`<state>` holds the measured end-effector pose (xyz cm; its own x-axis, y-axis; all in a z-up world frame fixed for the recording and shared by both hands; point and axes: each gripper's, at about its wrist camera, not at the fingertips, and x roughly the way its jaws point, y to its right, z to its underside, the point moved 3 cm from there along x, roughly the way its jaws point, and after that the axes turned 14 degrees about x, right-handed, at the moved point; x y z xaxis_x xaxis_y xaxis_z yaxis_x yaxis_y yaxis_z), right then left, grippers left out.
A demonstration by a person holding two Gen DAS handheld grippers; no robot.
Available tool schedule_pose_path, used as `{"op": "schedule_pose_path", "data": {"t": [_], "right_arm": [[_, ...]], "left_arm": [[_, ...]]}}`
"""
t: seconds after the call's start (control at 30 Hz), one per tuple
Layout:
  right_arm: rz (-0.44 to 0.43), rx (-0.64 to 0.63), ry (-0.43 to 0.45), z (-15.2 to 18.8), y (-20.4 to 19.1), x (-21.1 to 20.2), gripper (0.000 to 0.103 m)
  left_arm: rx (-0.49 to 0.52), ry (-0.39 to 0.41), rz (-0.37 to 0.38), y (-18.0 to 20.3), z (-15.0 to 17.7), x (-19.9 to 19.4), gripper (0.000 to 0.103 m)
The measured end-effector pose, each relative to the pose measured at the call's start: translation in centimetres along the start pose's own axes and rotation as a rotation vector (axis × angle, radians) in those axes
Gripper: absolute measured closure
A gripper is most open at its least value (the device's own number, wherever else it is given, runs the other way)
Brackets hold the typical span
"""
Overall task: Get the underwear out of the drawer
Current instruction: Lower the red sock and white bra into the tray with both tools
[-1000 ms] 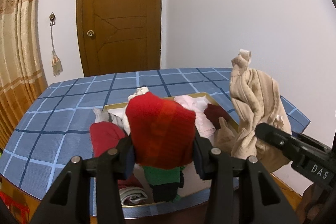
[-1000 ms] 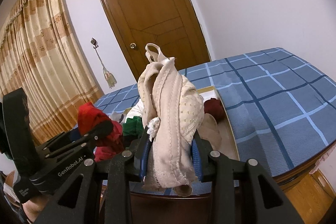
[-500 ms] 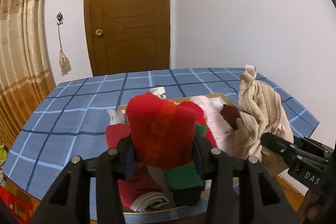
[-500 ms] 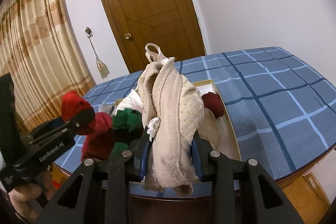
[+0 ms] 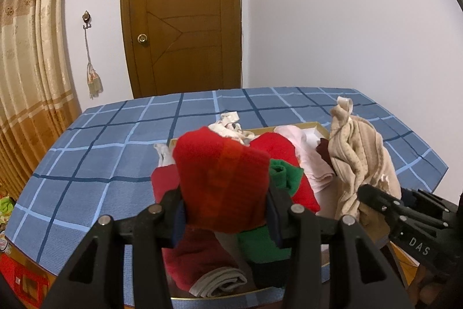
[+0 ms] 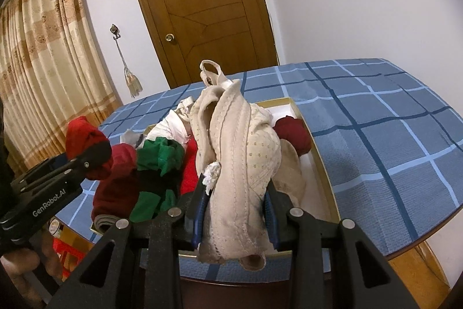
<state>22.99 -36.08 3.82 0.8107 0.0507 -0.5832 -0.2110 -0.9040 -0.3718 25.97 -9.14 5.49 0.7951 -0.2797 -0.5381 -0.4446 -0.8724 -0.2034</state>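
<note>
Left gripper [image 5: 224, 210]: fingers clamped on a red garment [image 5: 221, 178], held above the drawer; seen also in the right view at 9 o'clock [image 6: 86, 155].
Right gripper [image 6: 234, 210]: fingers clamped on a beige bra [image 6: 240, 158], strap loop up at 12 o'clock; seen in the left view at 4 o'clock [image 5: 357, 161].
Drawer [image 6: 318, 164]: shallow, pale inside with a gold rim, set on the tablecloth at the near edge. It is filled with underwear: green piece [image 6: 160, 155], dark red pieces [image 6: 292, 135], pink piece [image 5: 303, 152], white pieces [image 6: 170, 129], grey waistband [image 5: 220, 281] at 6 o'clock.
Surface: table covered by a blue tablecloth [image 5: 95, 141] with a dark and light blue grid. Wooden edge shown at 5 o'clock in the right view.
Room: white wall [image 5: 332, 19] at 1 o'clock. Brown wooden door [image 5: 185, 19] with brass knob [image 5: 142, 38] at 12 o'clock. Beige patterned curtain [image 5: 26, 77] at 9 o'clock. Hook with a tassel [image 5: 92, 77] hung on the wall between curtain and door.
</note>
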Motion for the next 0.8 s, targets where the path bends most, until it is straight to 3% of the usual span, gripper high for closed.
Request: {"op": "schedule_pose_path", "data": {"t": [0.8], "right_arm": [[0.034, 0.002, -0.062, -0.4, -0.5, 6.7, 0.066]], "left_arm": [[0.019, -0.03, 0.011, 1.4, -0.3, 1.9, 0.059]]}}
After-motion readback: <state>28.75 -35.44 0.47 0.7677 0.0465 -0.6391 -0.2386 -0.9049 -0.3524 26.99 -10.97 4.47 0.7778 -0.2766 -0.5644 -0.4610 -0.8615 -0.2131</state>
